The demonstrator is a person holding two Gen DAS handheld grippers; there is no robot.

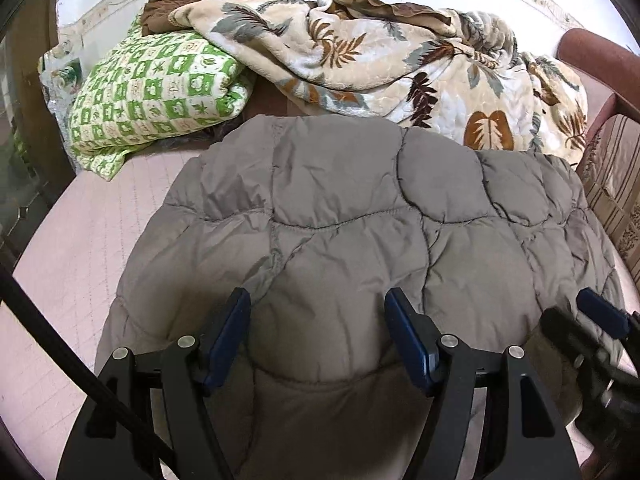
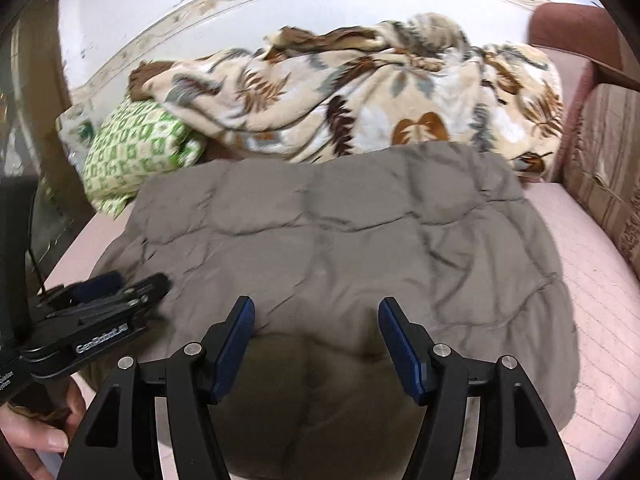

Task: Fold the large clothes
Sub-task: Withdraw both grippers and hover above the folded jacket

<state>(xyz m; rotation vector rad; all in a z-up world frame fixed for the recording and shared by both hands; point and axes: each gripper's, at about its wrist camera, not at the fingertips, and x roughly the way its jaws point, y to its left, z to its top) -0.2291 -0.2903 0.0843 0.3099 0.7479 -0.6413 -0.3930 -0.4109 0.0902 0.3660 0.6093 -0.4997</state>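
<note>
A grey-brown quilted puffer jacket lies spread on a pale pink stitched mattress cover, filling the middle of both views. The left gripper hangs over the jacket's near edge at 6 o'clock, its blue-padded jaws set wide apart with nothing between them. The right gripper hangs over the same near edge just beside it, jaws likewise spread and holding nothing; in the left wrist view it shows at 4 o'clock. Beyond the jacket, at 12 to 2 o'clock, a crumpled cream blanket with brown and grey leaf print is heaped against the white wall. At 10 o'clock sits a green-and-white patterned pillow. A reddish-brown padded headboard stands at 2 o'clock.
</note>
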